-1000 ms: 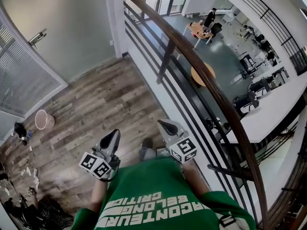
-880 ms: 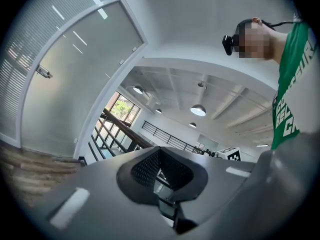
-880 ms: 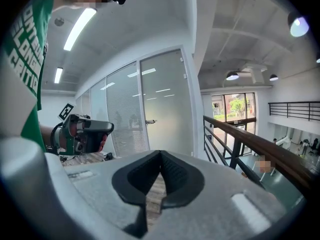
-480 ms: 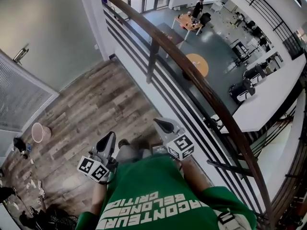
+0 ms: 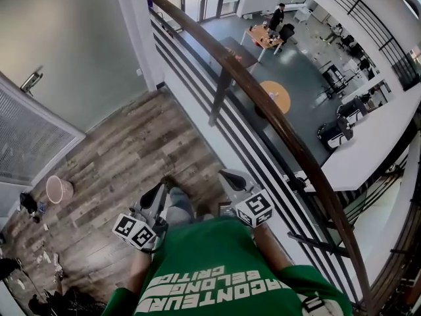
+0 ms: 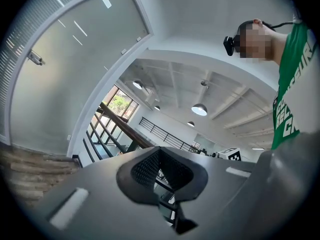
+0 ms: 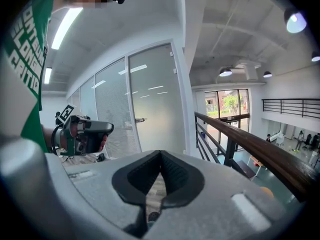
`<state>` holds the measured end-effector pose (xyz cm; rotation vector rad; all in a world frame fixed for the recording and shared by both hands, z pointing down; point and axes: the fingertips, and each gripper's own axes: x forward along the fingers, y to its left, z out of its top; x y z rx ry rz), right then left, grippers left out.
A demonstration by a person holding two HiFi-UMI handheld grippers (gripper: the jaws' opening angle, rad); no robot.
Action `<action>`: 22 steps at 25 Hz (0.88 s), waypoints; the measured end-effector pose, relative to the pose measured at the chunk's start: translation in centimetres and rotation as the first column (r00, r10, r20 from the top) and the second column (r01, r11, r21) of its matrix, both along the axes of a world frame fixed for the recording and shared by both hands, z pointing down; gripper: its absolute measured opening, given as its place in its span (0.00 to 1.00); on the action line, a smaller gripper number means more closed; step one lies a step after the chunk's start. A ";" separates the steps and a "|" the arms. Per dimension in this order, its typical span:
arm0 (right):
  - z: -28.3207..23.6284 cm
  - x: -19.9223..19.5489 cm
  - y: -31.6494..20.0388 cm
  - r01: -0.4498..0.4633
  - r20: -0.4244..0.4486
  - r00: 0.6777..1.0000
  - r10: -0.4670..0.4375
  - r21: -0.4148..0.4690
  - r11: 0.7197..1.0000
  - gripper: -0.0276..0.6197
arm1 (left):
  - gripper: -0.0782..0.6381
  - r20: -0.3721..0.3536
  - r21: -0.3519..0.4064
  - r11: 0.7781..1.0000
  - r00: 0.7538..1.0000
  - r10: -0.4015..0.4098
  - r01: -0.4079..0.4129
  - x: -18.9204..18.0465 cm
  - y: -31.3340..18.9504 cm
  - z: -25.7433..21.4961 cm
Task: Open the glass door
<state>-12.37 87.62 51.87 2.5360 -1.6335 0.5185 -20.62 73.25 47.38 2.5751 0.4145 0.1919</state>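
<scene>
The frosted glass door (image 5: 72, 51) stands ahead on the left, closed, with a metal lever handle (image 5: 29, 81) near its left edge. It appears in the left gripper view as the door (image 6: 75, 69) with its handle (image 6: 35, 58), and in the right gripper view as the door (image 7: 156, 104) with its handle (image 7: 140, 119). My left gripper (image 5: 158, 195) and right gripper (image 5: 230, 176) are held out in front of my chest, well short of the door. The jaws of the left gripper (image 6: 159, 156) and the right gripper (image 7: 160, 158) are shut with nothing between them.
A railing with a wooden handrail (image 5: 263, 104) runs along the right, with an open hall far below. A white column (image 5: 135, 25) stands where the door wall meets the railing. A pink bin (image 5: 59, 189) and loose clutter (image 5: 26, 206) lie on the wood floor (image 5: 125, 157) at left.
I have walked forward along the wood floor, and both grippers have travelled with me. The bin has slid lower in the head view. Both grippers stay shut and empty.
</scene>
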 end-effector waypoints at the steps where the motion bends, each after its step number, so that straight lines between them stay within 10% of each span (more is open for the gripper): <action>1: 0.0 0.9 -0.6 -0.005 0.000 1.000 0.005 -0.003 1.000 0.03 | 0.13 -0.003 -0.004 1.000 1.000 0.000 0.000 0.8 -0.8 0.0; 22: -1.8 15.1 -21.0 0.100 -0.041 0.994 -0.102 -0.042 0.994 0.03 | 0.13 -0.042 -0.066 0.994 0.995 -0.085 0.082 13.9 -19.9 0.0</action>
